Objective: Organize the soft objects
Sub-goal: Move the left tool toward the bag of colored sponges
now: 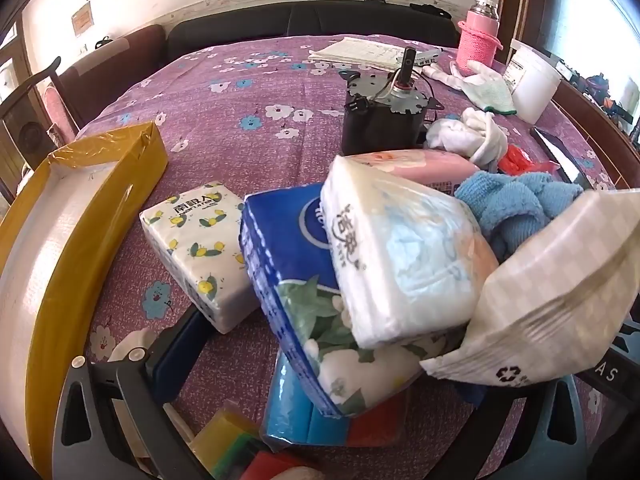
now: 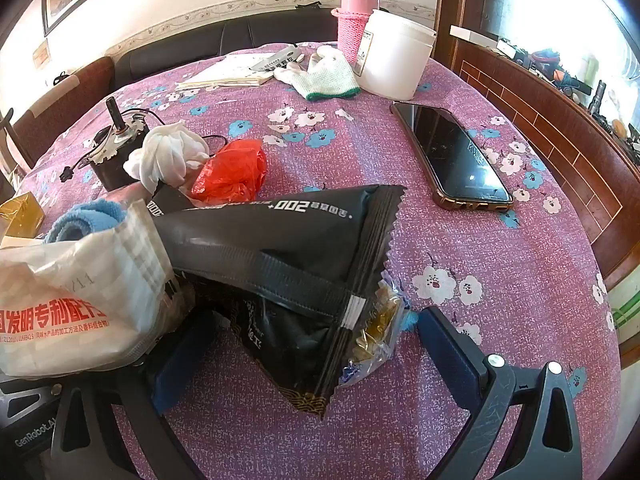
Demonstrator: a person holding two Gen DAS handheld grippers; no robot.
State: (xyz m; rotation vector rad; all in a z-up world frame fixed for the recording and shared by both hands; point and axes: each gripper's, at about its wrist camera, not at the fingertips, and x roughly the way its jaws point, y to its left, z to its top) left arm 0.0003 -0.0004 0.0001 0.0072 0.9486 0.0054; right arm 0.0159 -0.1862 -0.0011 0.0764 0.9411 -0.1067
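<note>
In the left wrist view a pile of tissue packs fills the middle: a lemon-print pack (image 1: 200,248), a blue floral pack (image 1: 304,304), a white pack (image 1: 400,256) leaning on it, a pink pack (image 1: 424,168) behind. A blue towel (image 1: 516,204) and a white cloth (image 1: 472,136) lie beyond. A white checked pouch (image 1: 552,300) sits at right. My left gripper (image 1: 320,380) is open around the pile's near end. In the right wrist view my right gripper (image 2: 308,344) is open, with a black pouch (image 2: 288,248) lying between its fingers. The white pouch (image 2: 72,304) is at left.
A yellow box (image 1: 60,240) stands open at left. A black motor (image 1: 380,120), a red plastic bag (image 2: 232,172), a phone (image 2: 452,156), a glove (image 2: 328,76), a white tub (image 2: 396,52), a pink flask (image 2: 356,20) and papers (image 2: 228,72) lie on the purple flowered cloth (image 2: 480,280).
</note>
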